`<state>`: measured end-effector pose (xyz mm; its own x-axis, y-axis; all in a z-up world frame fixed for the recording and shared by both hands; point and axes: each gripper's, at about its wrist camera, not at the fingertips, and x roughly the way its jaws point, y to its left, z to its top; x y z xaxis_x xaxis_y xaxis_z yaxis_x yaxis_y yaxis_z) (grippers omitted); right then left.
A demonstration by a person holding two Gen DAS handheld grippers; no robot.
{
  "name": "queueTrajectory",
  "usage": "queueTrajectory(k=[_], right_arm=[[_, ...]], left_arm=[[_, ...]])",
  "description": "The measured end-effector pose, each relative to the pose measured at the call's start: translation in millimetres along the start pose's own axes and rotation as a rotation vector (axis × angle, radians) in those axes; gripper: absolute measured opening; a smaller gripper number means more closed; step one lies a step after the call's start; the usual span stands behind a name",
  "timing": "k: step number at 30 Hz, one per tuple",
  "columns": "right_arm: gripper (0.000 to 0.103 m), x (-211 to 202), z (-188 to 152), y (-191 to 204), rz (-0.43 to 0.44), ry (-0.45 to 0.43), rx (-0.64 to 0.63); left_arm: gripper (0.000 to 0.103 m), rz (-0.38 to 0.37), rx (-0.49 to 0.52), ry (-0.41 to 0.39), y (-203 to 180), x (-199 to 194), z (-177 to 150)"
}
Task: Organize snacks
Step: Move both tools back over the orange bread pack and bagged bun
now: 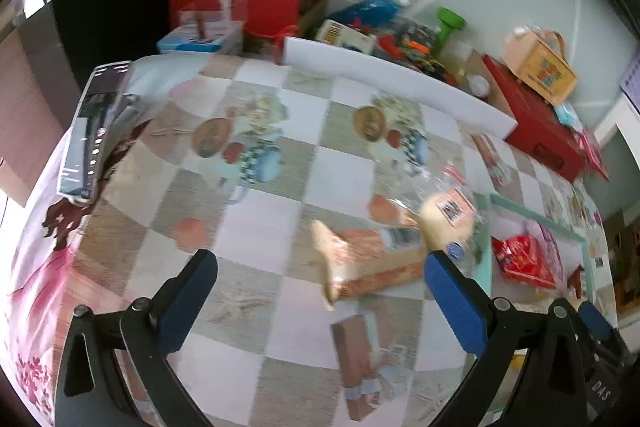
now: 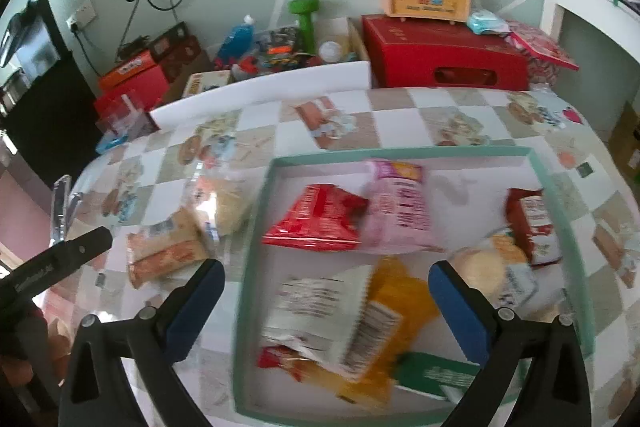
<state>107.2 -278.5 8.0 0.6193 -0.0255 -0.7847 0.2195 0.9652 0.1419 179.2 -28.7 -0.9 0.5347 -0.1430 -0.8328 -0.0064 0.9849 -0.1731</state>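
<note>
Here the left gripper (image 1: 320,291) hovers with its jaws spread wide and nothing between them, above the checked tablecloth (image 1: 280,131); ahead of it lie the two snacks not yet boxed. The nearer, an orange biscuit packet (image 1: 372,259), lies flat on the cloth just left of the tray; it looks light and fairly stiff, probably brittle inside, and is best taken across its short width near the middle with modest pressure. Touching it on the far side is a clear-wrapped bun (image 1: 448,219), judged soft, crushable and slippery in its film; a hold on the gathered wrapper end would spare the bread. To the right, the teal-rimmed tray (image 2: 256,227) already holds a red pouch (image 2: 316,223), a pink packet (image 2: 400,207), a white-and-yellow bag (image 2: 352,323) and others, some overlapping. The right gripper (image 2: 326,303) hangs over the tray's near half, jaws likewise apart and empty. Little obstructs the approach: the tray's left wall stands just beside the two loose snacks and must be cleared when lifting them in, and free floor shows mainly at the tray's far right. A dark phone-like device (image 1: 92,131) rests at the cloth's far left edge, well apart; a white foam strip (image 1: 400,83) and red boxes (image 2: 444,55) border the back.
</note>
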Motion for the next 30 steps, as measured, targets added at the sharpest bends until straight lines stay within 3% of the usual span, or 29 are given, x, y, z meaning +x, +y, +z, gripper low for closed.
queueTrajectory(k=[8, 18, 24, 30], right_arm=[[0.103, 12, 4, 33, 0.048, 0.001, -0.058], [0.103, 30, 11, 42, -0.010, 0.009, -0.091], [0.103, 35, 11, 28, -0.039, 0.017, -0.066], [0.103, 39, 10, 20, -0.051, 0.029, -0.047]], left_arm=[[0.103, -0.008, -0.055, 0.015, 20, 9, 6], [0.103, -0.129, -0.005, 0.092, -20, 43, 6], [0.103, -0.135, 0.016, 0.128, -36, 66, 3], [0.103, -0.096, 0.030, 0.144, -39, 85, 1]])
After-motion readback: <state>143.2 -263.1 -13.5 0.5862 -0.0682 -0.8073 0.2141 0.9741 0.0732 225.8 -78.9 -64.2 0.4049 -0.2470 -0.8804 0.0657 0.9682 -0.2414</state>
